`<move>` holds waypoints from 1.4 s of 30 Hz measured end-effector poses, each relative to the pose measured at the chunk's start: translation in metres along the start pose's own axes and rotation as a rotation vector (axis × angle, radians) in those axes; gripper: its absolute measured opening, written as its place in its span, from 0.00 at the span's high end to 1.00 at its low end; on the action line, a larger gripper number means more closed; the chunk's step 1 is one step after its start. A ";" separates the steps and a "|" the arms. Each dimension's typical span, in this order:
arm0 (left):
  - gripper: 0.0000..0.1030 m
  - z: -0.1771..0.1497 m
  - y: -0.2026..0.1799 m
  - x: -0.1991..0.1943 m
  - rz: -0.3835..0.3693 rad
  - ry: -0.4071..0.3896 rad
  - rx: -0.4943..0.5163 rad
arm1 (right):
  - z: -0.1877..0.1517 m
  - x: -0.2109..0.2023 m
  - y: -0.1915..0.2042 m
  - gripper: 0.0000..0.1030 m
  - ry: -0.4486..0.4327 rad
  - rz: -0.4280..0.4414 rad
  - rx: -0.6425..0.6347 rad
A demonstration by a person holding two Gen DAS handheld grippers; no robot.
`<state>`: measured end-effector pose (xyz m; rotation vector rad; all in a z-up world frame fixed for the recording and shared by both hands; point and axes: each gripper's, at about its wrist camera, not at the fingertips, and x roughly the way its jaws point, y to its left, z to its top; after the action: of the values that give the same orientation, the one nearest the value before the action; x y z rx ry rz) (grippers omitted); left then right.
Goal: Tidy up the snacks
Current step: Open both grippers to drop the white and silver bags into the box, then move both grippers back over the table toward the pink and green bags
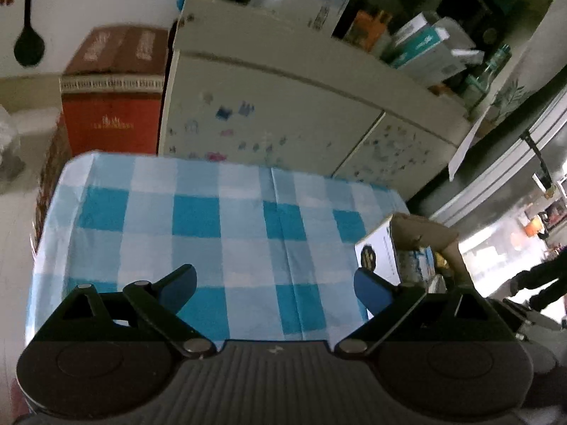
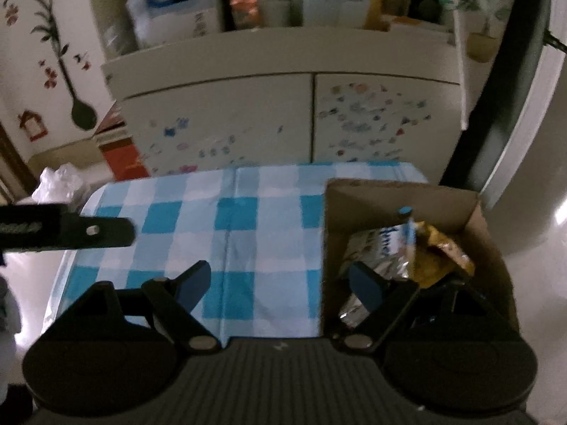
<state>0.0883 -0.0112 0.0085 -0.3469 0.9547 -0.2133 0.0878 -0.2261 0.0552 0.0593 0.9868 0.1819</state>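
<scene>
A table under a blue-and-white checked cloth [image 1: 212,219] fills both views. At its right end stands an open cardboard box [image 2: 389,198]. Inside lie a silver snack packet [image 2: 375,248], a yellow packet [image 2: 439,258] and a thin blue-capped item [image 2: 405,212]. My right gripper [image 2: 280,285] is open, straddling the box's left wall from above: one finger over the cloth, the other over the packets. My left gripper [image 1: 276,285] hangs open over bare cloth, holding nothing, with the box [image 1: 379,251] to its right. In the right wrist view the left gripper's finger [image 2: 88,230] pokes in from the left.
Behind the table stands a white cupboard [image 2: 248,124] covered in stickers, its shelf crowded with cartons and bottles. A red carton [image 1: 110,117] sits at the table's far left corner. A crumpled plastic bag [image 2: 56,180] lies left of the table. A dark sleeve [image 1: 538,279] shows at the right.
</scene>
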 end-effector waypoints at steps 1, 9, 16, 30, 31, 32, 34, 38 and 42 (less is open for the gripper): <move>0.05 0.000 0.003 0.002 0.000 0.014 -0.019 | -0.002 0.000 0.004 0.17 0.008 0.012 -0.008; 0.05 0.001 0.023 -0.003 0.033 0.018 -0.062 | -0.024 -0.004 0.034 0.17 0.074 0.098 -0.075; 0.05 0.002 0.034 -0.013 0.028 0.012 -0.056 | -0.063 0.001 0.044 0.17 0.184 0.117 -0.121; 0.05 -0.046 0.025 0.012 0.008 0.173 0.095 | -0.105 0.006 0.065 0.17 0.301 0.095 -0.213; 0.05 -0.050 0.024 0.015 0.012 0.186 0.111 | -0.106 0.008 0.064 0.17 0.311 0.085 -0.207; 0.05 -0.053 0.021 0.018 0.014 0.197 0.129 | -0.107 0.009 0.064 0.17 0.316 0.080 -0.205; 0.05 -0.060 0.014 0.023 0.004 0.219 0.178 | -0.109 0.009 0.064 0.17 0.325 0.078 -0.208; 0.05 -0.073 0.003 0.031 0.003 0.253 0.265 | -0.114 0.014 0.065 0.17 0.345 0.072 -0.222; 0.05 -0.082 0.005 0.041 0.039 0.282 0.302 | -0.115 0.015 0.067 0.13 0.343 0.071 -0.235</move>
<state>0.0437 -0.0365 -0.0678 -0.0195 1.1870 -0.3727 -0.0086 -0.1608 -0.0121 -0.1566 1.2990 0.3808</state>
